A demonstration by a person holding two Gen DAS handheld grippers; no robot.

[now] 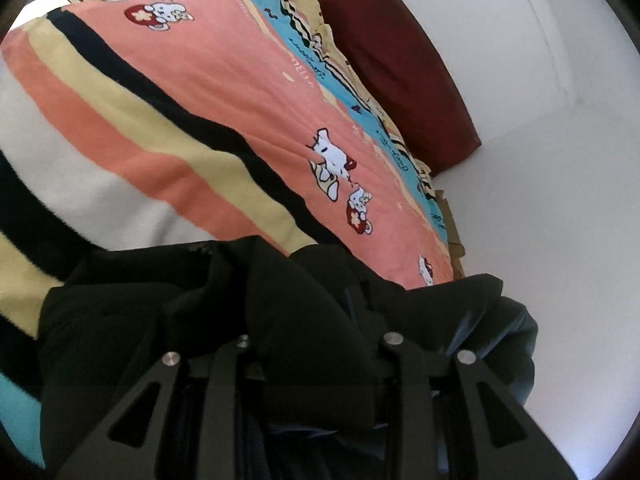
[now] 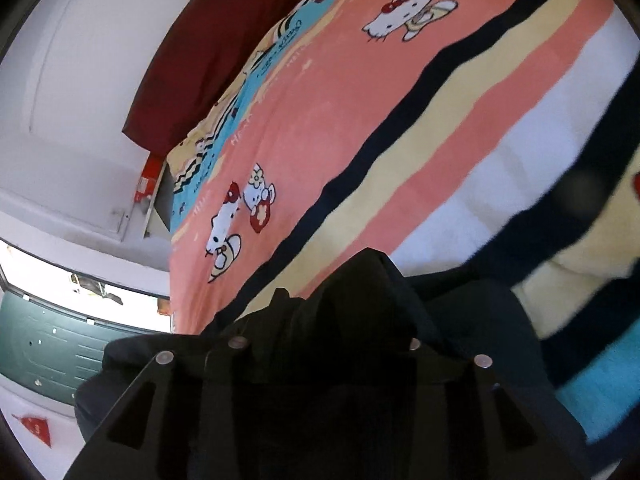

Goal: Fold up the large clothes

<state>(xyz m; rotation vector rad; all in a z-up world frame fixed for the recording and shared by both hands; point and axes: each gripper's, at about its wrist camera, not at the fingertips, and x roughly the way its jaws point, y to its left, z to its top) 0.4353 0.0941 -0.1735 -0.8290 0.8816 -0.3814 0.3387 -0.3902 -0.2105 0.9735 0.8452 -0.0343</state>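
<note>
Two grippers, left gripper [image 1: 316,344] and right gripper [image 2: 324,344], are seen with a dark garment [image 1: 280,304] bunched between their jaws over the striped blanket [image 1: 208,92], grip uncertain; laying it flat is judged next.

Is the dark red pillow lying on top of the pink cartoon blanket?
No: the dark red pillow sits beside the blanket, against the white wall.

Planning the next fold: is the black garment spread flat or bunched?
Bunched. The black fabric garment rises in rumpled peaks over the striped cartoon-cat blanket in both wrist views, not spread flat.
</note>
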